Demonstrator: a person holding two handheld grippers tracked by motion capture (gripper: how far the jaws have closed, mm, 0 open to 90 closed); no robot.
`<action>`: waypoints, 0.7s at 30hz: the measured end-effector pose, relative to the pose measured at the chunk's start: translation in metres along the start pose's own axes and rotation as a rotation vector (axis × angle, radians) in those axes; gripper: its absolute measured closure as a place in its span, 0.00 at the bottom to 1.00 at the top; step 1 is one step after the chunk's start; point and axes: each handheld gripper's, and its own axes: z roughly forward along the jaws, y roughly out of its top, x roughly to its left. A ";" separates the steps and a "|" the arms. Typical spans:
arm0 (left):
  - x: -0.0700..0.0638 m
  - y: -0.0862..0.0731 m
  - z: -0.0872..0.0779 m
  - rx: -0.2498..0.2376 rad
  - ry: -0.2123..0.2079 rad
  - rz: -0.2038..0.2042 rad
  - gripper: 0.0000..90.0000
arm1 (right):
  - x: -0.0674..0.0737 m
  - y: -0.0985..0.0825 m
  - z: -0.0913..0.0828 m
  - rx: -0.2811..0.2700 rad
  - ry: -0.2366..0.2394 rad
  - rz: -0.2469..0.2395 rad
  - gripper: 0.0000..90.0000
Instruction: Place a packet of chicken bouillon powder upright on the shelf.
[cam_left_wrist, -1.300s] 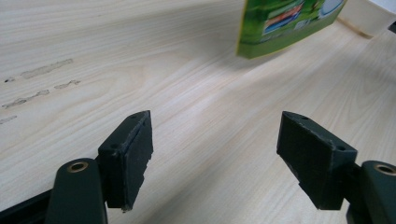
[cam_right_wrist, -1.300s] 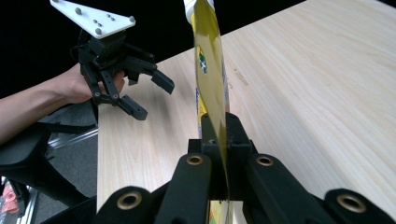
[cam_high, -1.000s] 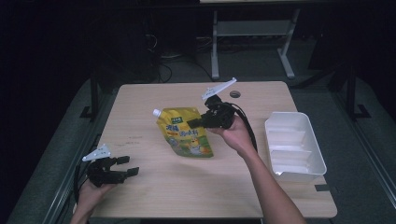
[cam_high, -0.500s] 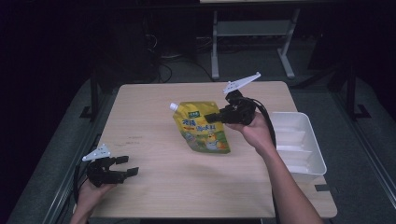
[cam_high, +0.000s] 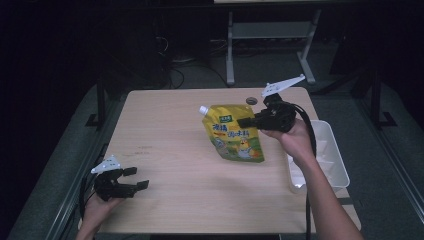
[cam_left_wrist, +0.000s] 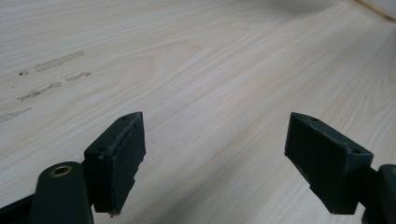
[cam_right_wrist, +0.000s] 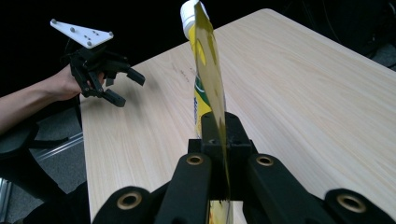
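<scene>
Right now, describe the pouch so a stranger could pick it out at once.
Start at the wooden table and look right of its middle, just left of the white tray. The yellow pouch hangs there, pinched by the right gripper; its white screw cap and printed yellow front mark it out.

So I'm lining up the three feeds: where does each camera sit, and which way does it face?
High view: above the person's side, facing forward and down on the table; both forearms, left gripper, right gripper holding the pouch.
Left gripper view: on the left gripper, facing bare tabletop between open jaws.
Right gripper view: on the right gripper, facing along the pouch.
Shared: high and right gripper views both show the left gripper.
</scene>
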 end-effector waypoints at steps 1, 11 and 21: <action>0.000 0.000 0.000 0.000 0.000 0.000 0.22 | 0.000 -0.001 -0.002 -0.001 -0.002 0.003 1.00; 0.000 0.000 0.000 0.004 0.011 0.008 0.21 | -0.004 -0.006 -0.024 -0.001 -0.027 0.008 1.00; -0.001 0.000 0.001 0.012 0.011 0.014 0.21 | -0.010 -0.017 -0.053 -0.022 -0.063 0.028 1.00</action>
